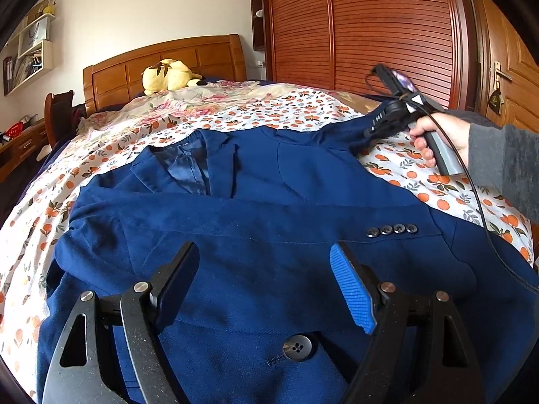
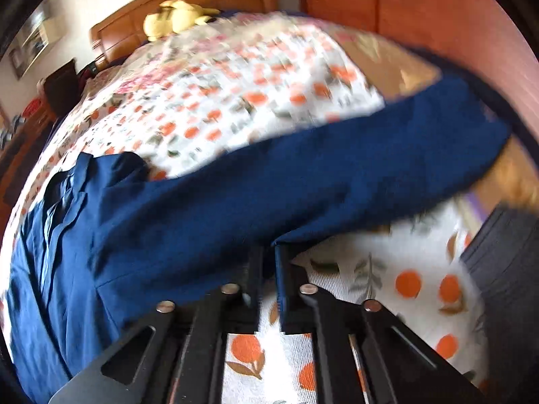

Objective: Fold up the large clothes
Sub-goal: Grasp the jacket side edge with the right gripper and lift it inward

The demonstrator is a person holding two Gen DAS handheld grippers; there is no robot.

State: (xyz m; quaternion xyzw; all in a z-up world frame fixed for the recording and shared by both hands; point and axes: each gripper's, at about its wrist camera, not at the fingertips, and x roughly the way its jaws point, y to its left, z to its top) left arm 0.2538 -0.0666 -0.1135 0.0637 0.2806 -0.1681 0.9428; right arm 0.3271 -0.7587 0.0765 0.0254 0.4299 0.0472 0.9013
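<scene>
A dark blue suit jacket (image 1: 269, 202) lies spread front-up on the bed, its left sleeve folded across the chest with several cuff buttons (image 1: 392, 229) showing. My left gripper (image 1: 262, 249) hovers open just above the jacket's lower front, with nothing between its fingers. At the far right a hand holds my right gripper (image 1: 370, 132) at the jacket's other sleeve. In the blurred right wrist view that sleeve (image 2: 303, 168) stretches across the sheet, and my right gripper (image 2: 267, 252) is shut on its near edge.
The bed carries an orange-print sheet (image 1: 404, 165) and a floral quilt (image 1: 188, 104) farther back. A yellow plush toy (image 1: 168, 75) rests by the wooden headboard (image 1: 188, 57). A slatted wardrobe (image 1: 370, 27) and a door (image 1: 505, 77) stand to the right, a desk (image 1: 20, 141) to the left.
</scene>
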